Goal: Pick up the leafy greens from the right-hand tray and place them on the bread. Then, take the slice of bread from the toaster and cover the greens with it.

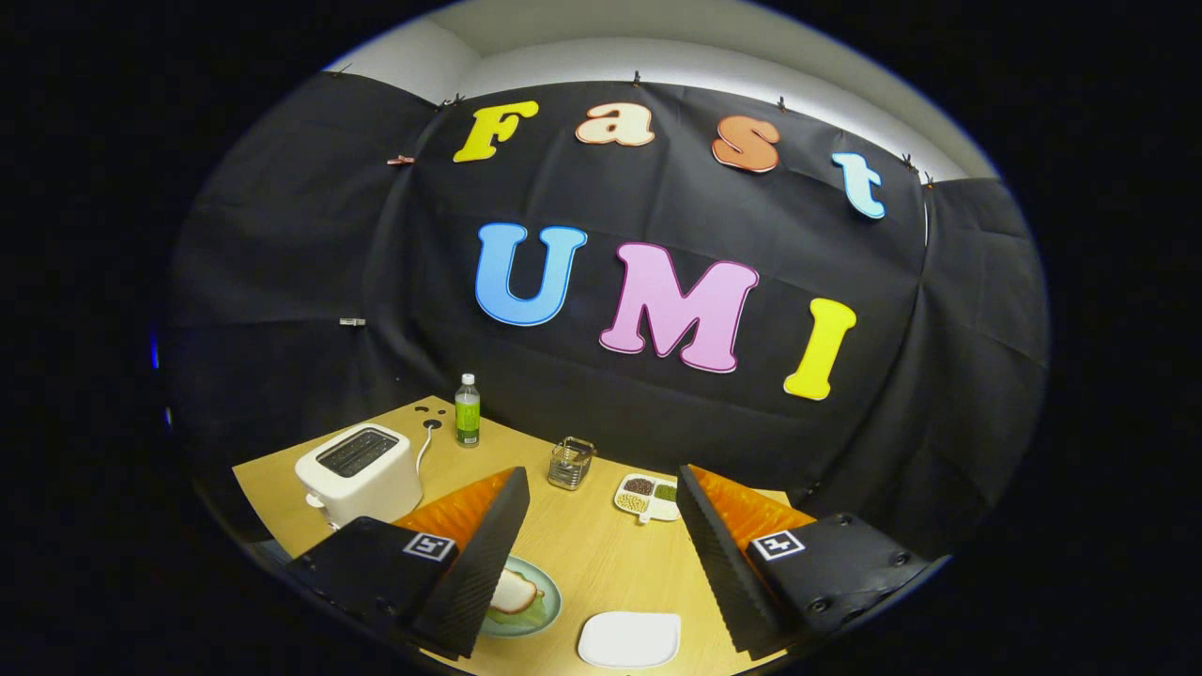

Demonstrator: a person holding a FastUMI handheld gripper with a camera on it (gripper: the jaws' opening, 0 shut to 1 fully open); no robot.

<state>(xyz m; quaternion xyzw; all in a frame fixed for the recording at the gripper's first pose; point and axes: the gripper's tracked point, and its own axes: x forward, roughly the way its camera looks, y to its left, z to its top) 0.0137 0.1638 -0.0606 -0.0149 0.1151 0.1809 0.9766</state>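
Wooden table [601,554], seen from above along the gripper [601,526], set against the booth's black cloth wall. The two black ribbed fingers [488,554], backed with orange, are spread wide with bare table between them and nothing in their hold. White toaster [362,474], at the left of the table just beyond the left finger, its two dark slots facing upward; whether a slice sits inside cannot be told. A white cord runs from it to a dark fitting on the table behind. Green plate [545,601], just inside the left finger and partly hidden by it, carrying a slice of bread [515,591] laid over leafy greens [528,617], whose edge shows beneath the bread. White square tray [629,640], near the plate and between the fingers, lying bare. Small white divided dish [648,498], ahead of the right finger, with dark, green and pale contents in separate compartments. Wire basket [571,463], upright, just left of the dish. Green-labelled bottle [467,410], upright at the far edge of the table, beyond the toaster.
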